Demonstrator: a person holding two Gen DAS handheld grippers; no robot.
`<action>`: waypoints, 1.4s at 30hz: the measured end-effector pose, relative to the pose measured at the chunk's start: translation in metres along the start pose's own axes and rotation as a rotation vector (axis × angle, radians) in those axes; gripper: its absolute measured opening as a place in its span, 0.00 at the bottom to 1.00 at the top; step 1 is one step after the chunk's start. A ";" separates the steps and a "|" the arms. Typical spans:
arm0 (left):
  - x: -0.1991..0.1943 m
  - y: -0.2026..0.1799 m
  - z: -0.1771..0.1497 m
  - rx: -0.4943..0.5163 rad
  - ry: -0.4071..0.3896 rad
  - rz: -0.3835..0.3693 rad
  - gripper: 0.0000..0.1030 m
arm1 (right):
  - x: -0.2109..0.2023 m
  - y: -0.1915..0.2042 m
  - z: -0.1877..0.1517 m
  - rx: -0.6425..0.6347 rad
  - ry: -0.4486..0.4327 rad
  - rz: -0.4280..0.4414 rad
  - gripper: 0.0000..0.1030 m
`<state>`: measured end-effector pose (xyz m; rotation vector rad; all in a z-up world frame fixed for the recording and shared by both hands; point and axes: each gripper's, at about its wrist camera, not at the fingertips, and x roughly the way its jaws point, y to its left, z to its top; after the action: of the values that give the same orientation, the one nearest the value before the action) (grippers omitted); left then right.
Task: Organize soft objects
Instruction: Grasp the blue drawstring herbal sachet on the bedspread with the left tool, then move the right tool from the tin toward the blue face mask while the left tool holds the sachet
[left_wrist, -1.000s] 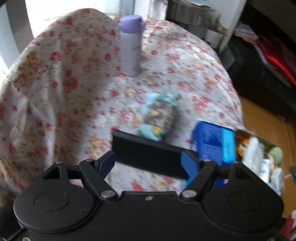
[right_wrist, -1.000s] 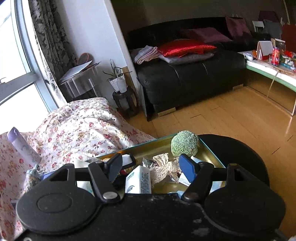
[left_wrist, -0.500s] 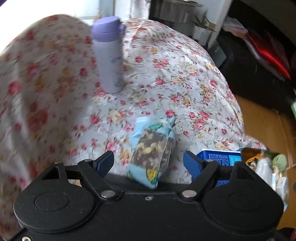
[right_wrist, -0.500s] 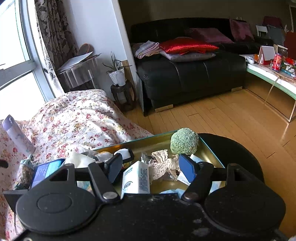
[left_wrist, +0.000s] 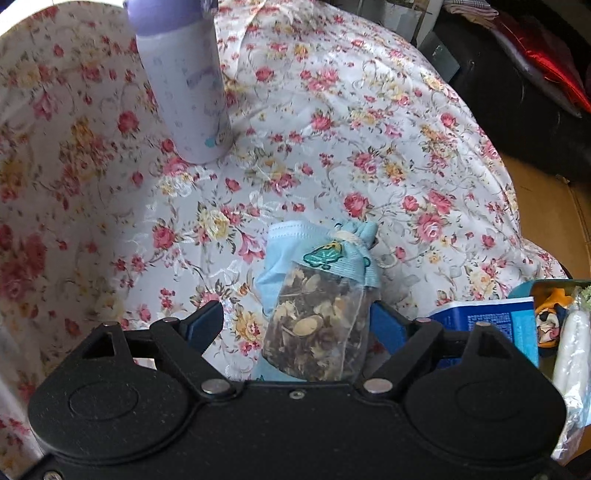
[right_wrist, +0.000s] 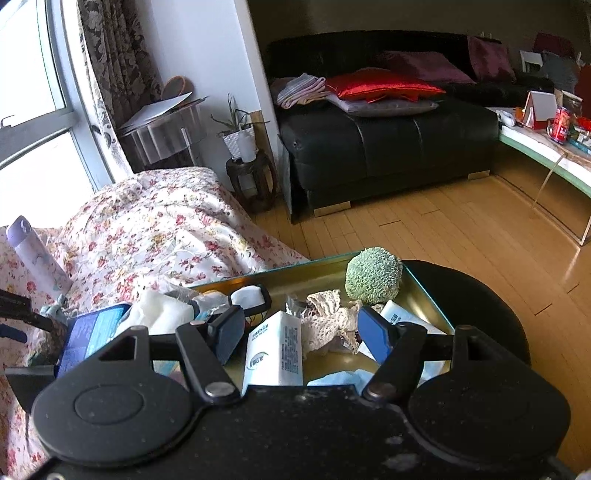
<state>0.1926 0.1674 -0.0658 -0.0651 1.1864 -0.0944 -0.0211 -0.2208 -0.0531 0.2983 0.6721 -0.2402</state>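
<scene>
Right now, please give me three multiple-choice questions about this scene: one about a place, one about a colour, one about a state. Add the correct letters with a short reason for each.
1. Where does the sachet lie?
A. inside the tin
B. on the floral cloth, between the fingers of the left claw
C. on the sofa

2. What colour is the ball in the tin?
A. green
B. red
C. purple

3. How is the bottle standing?
A. lying flat on the cloth
B. held in the right claw
C. upright on the cloth

Answers:
1. B: the left wrist view shows it on the cloth, between the open fingers of the left claw.
2. A: the right wrist view shows a green knobbly ball at the tin's far end.
3. C: its base rests on the cloth, and the right claw is open over the tin.
</scene>
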 end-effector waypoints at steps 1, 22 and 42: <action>0.003 0.001 0.000 -0.005 0.006 -0.012 0.80 | 0.001 0.002 0.000 -0.010 0.003 -0.002 0.66; -0.018 0.052 0.000 -0.182 -0.052 -0.029 0.43 | 0.006 0.019 -0.003 -0.111 0.026 -0.068 0.66; -0.040 0.090 -0.048 -0.301 0.062 0.198 0.43 | -0.003 0.052 -0.009 -0.307 0.041 -0.106 0.66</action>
<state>0.1364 0.2607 -0.0564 -0.2094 1.2557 0.2587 -0.0122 -0.1689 -0.0482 -0.0267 0.7551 -0.2290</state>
